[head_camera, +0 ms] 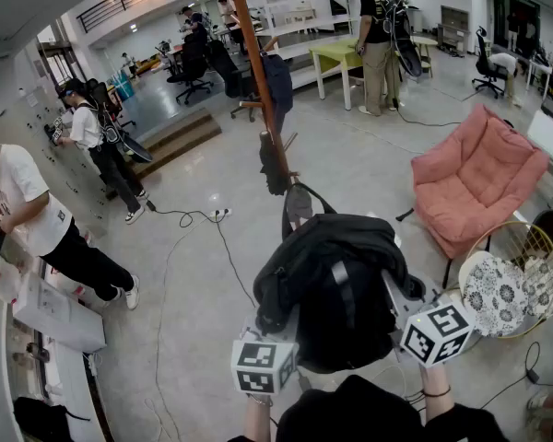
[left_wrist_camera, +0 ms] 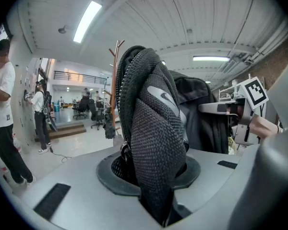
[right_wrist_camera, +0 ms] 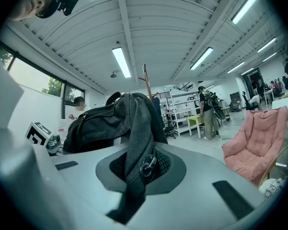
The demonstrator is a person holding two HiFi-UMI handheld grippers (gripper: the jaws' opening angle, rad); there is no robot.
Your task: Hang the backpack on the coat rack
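Where the left gripper bites: jaws clamped tight on a black mesh strap of the backpack
Right gripper: jaws pinched almost together on a second strap; a metal ring sits at the grip
Backpack: black, held off the floor between both grippers, just in front of the person; not on the rack
Coat rack: wooden, upright on the grey floor beyond the backpack; dark garments hang on it
Pink chair: right of the rack, well apart
People: standing farther back, near a green table
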